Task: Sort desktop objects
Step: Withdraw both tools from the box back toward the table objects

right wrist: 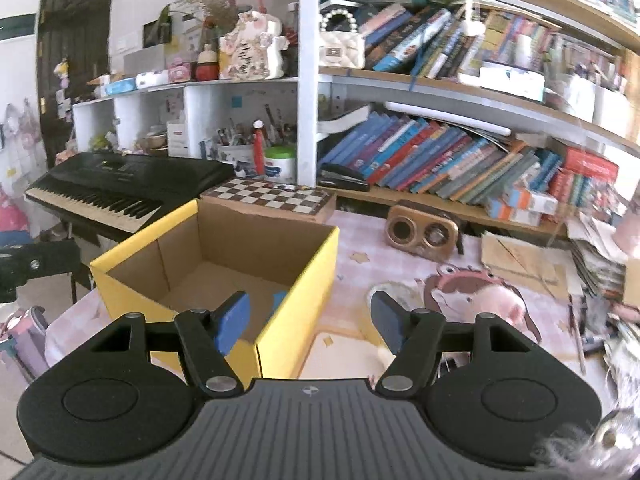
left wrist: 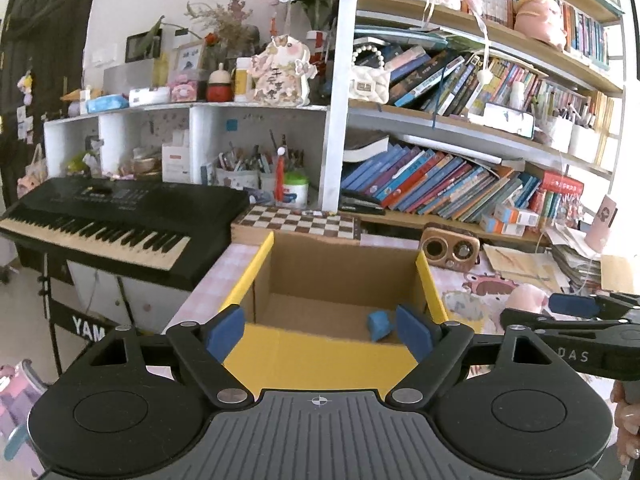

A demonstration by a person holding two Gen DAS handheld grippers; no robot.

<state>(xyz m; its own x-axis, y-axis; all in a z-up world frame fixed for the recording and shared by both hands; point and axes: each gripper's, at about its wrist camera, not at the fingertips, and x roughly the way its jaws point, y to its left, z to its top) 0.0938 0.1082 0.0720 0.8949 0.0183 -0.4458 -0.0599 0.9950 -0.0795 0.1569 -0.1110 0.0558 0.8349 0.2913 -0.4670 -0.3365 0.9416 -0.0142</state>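
Observation:
An open yellow cardboard box (left wrist: pixel 320 356) with a brown inside stands on the pink desk. A small blue object (left wrist: pixel 378 324) lies on the box floor near the right wall; it also shows in the right wrist view, blue object (right wrist: pixel 279 300). My left gripper (left wrist: pixel 320 332) hovers over the box's near edge, open, with nothing between its blue pads. My right gripper (right wrist: pixel 311 323) is open above the box's (right wrist: pixel 298 300) right front corner and holds nothing. One of its fingers (left wrist: pixel 572 306) shows at the right of the left wrist view.
A black keyboard (left wrist: pixel 112 216) stands left of the desk. Behind the box lie a chessboard (left wrist: pixel 300 220) and a wooden speaker (left wrist: pixel 450 248). Shelves of books (left wrist: pixel 440 184) fill the back. Paper stacks (right wrist: pixel 596 264) crowd the right edge beside a cartoon desk mat (right wrist: pixel 480 300).

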